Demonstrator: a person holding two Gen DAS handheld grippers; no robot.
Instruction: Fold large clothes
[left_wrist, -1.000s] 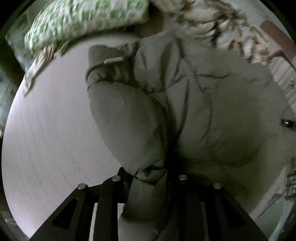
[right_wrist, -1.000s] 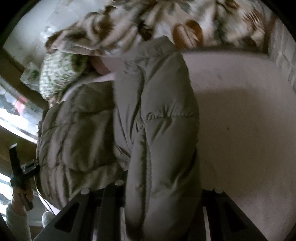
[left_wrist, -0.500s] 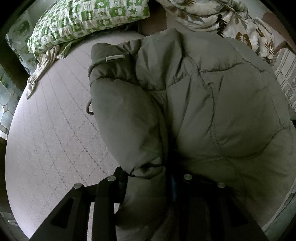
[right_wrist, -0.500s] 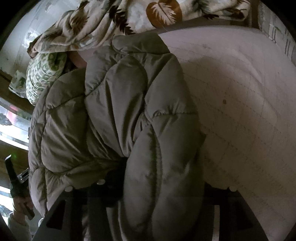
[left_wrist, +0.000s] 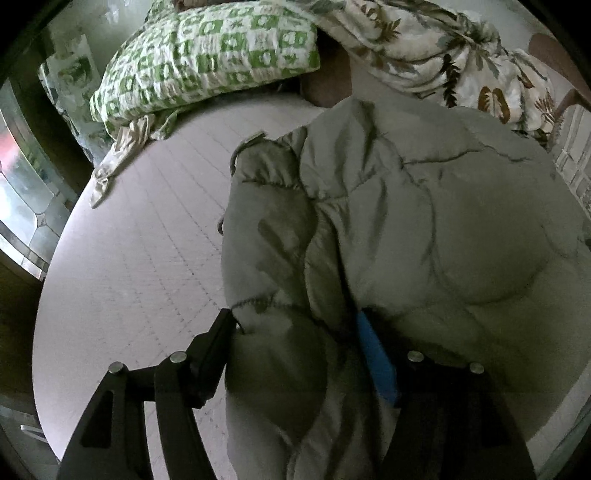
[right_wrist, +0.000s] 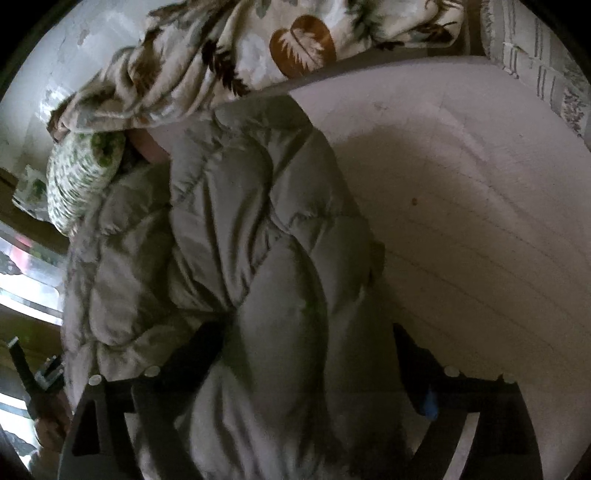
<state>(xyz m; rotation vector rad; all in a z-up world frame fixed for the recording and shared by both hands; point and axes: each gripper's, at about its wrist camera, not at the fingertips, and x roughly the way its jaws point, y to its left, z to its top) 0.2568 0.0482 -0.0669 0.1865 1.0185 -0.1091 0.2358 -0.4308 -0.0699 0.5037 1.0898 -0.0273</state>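
A grey-green quilted puffer jacket (left_wrist: 424, 229) lies bunched on the pale quilted mattress (left_wrist: 140, 258). My left gripper (left_wrist: 295, 325) has its jaws spread, with a thick fold of the jacket lying between them. In the right wrist view the same jacket (right_wrist: 258, 240) fills the middle. My right gripper (right_wrist: 306, 343) also has its jaws spread wide, with a puffy roll of the jacket between them. The fingertips are partly buried in fabric.
A green-and-white patterned pillow (left_wrist: 207, 59) and a leaf-print duvet (left_wrist: 443, 55) lie at the head of the bed. The duvet (right_wrist: 229, 55) also shows in the right wrist view, above bare mattress (right_wrist: 480, 221). A window (left_wrist: 22, 206) is at left.
Both grippers' jaws have spread apart from a tight pinch on the jacket. The jacket has settled lower onto the mattress and both cameras have pulled back slightly.
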